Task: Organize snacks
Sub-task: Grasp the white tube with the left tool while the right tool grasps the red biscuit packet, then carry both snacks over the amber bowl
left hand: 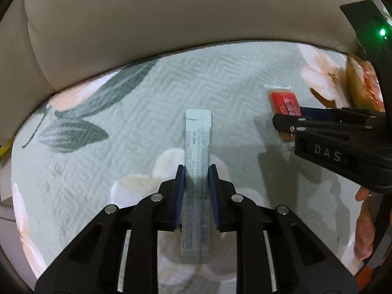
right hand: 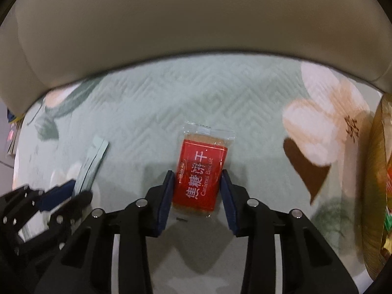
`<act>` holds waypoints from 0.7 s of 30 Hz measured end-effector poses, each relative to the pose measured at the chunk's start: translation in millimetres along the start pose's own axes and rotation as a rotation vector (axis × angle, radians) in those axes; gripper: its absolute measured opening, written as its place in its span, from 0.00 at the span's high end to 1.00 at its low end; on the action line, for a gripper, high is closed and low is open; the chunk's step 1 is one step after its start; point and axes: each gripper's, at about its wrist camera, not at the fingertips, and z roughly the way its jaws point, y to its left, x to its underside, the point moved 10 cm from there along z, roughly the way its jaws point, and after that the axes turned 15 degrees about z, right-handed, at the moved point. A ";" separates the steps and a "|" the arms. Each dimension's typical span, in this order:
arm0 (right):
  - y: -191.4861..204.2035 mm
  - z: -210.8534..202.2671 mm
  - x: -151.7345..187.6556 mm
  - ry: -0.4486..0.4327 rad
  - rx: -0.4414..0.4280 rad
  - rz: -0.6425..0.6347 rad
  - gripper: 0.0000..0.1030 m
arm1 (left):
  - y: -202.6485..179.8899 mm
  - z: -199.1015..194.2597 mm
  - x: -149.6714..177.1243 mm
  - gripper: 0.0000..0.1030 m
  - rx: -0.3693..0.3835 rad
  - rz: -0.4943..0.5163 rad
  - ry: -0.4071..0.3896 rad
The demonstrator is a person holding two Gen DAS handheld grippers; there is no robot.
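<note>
A long grey stick sachet (left hand: 197, 142) runs lengthwise between the blue pads of my left gripper (left hand: 196, 169), which is shut on its two long edges. From the right wrist view the same sachet (right hand: 94, 156) sticks out of the left gripper (right hand: 71, 191) at the lower left. A red caramel biscuit packet (right hand: 201, 174) sits between the pads of my right gripper (right hand: 197, 174), both pads touching its sides. In the left wrist view the right gripper (left hand: 291, 120) comes in from the right over that red packet (left hand: 284, 101).
A quilted pale green cover with flower prints (left hand: 122, 122) lies on a sofa seat, with the beige backrest (left hand: 171, 24) behind. A large orange snack bag (right hand: 377, 183) stands at the right edge. A person's hand (left hand: 365, 223) holds the right gripper. Small items (right hand: 12, 132) lie at far left.
</note>
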 end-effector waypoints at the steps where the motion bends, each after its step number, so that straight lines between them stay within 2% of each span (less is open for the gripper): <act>1: -4.1 -2.5 7.2 0.011 -0.001 0.002 0.64 | -2.4 -1.2 2.5 0.82 0.003 0.002 0.004; 3: -16.4 -10.1 26.7 0.030 -0.002 0.008 0.65 | -7.2 -6.1 9.2 0.82 0.024 -0.003 0.011; 8: -55.2 -38.3 73.5 0.077 0.005 0.071 0.65 | -43.8 -24.5 24.7 0.82 0.145 -0.012 -0.002; 13: -85.7 -80.3 100.5 0.112 -0.088 0.222 0.65 | -93.9 -55.0 25.1 0.82 0.206 0.063 -0.038; 16: -100.4 -116.1 104.7 0.082 -0.149 0.282 0.65 | -119.6 -76.0 15.8 0.82 0.233 0.099 -0.076; 21: -129.6 -192.3 89.5 -0.054 -0.211 0.335 0.65 | -156.7 -112.1 -12.1 0.82 0.266 0.166 -0.150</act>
